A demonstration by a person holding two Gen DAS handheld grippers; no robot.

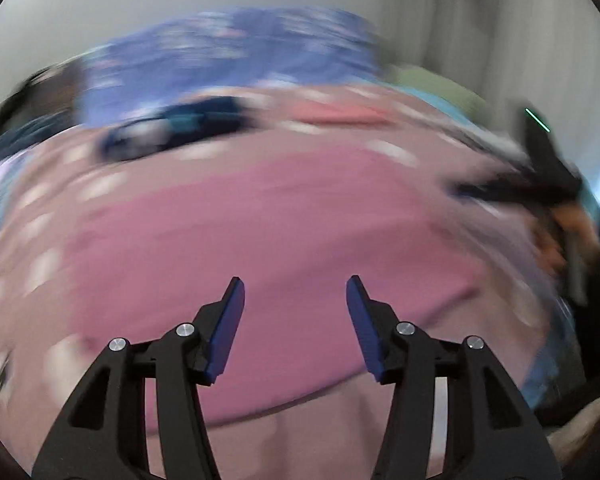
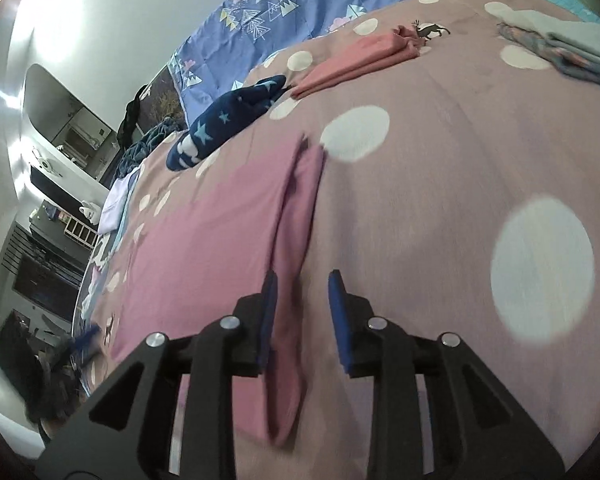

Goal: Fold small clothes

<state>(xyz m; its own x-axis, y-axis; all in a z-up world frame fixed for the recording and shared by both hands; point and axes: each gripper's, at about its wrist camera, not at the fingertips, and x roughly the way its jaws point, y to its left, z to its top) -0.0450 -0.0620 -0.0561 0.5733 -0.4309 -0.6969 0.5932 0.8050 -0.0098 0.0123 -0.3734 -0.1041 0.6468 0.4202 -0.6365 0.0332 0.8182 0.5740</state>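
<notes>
Straddling the raised fold along the pink garment's (image 2: 204, 240) right edge, the right gripper (image 2: 302, 312) has its jaws apart, seemingly to pinch it, while the left gripper (image 1: 295, 320) hangs equally parted above the cloth spread mid-bed (image 2: 440, 200).

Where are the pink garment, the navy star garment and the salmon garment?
pink garment (image 2: 204, 232): right wrist view, on its flat middle panel.
navy star garment (image 2: 228, 120): right wrist view, on its star-printed middle.
salmon garment (image 2: 360, 58): right wrist view, on its folded middle.
</notes>
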